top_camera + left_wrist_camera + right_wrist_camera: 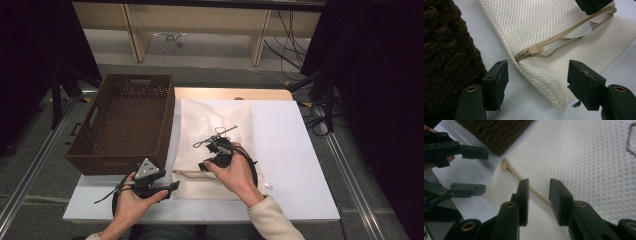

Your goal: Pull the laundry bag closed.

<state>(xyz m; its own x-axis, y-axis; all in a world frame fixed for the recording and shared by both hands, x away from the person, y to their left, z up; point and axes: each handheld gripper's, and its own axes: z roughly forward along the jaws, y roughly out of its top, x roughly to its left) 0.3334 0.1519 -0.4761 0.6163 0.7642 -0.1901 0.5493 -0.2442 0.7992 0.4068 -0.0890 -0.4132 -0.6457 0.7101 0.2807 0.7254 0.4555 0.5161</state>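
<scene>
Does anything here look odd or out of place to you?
Mostly tidy. The mesh bag has its zipper part open, with something white showing in the gap. A thin bent wire lies loose on top of the bag. The wicker basket hangs past the table's left edge.

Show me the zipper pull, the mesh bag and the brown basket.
zipper pull (533, 50), left gripper view, on its tan tab.
mesh bag (541, 22), left gripper view, on its netting.
brown basket (120, 155), high view, on its near wall.
</scene>
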